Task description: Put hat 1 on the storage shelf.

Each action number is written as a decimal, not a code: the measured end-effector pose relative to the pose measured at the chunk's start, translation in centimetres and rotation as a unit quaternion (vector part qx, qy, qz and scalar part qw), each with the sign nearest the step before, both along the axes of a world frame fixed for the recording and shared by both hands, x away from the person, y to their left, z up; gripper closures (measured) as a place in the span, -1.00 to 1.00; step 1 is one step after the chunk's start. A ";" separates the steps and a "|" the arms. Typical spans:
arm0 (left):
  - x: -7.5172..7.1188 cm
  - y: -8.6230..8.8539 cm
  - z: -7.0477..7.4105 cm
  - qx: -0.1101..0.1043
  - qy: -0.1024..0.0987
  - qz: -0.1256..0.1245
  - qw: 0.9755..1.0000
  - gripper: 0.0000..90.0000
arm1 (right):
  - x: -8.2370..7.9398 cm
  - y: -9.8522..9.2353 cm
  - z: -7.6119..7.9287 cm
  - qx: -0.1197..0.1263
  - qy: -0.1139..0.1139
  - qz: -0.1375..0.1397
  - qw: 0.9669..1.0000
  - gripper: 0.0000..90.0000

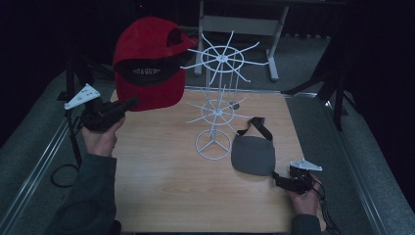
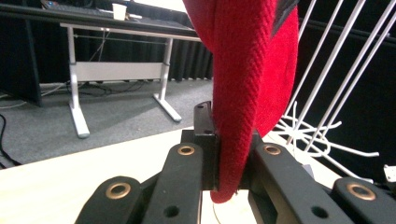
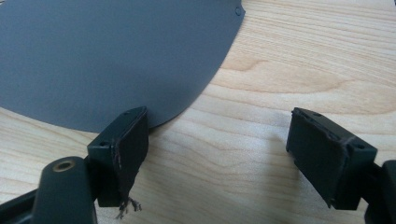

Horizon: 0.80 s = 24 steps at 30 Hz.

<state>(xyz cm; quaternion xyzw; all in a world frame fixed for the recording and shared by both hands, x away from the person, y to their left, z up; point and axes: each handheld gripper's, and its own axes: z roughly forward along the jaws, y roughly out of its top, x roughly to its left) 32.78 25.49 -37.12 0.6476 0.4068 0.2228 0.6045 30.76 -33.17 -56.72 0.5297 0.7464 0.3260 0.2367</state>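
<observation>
A red cap hangs in the air at the left, held up by the edge of its brim. In the left gripper view my left gripper is shut on that red brim; in the high view the left gripper sits just under the cap. To the cap's right stands a white wire rack with two tiers of spokes. A grey cap lies flat at the rack's foot. My right gripper rests low by its near edge, open, its left jaw beside the grey brim and nothing between the jaws.
The wooden table has bare room in front of the rack and at its near left. The grey cap's black strap loops behind it. Metal rails run along both table sides. A grey desk frame stands behind the table.
</observation>
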 end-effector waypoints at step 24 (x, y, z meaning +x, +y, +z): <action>-0.1 -1.9 -4.5 0.026 0.028 -0.011 0.999 0.91 | 0.0 0.0 0.0 0.000 0.000 0.000 1.000 -0.53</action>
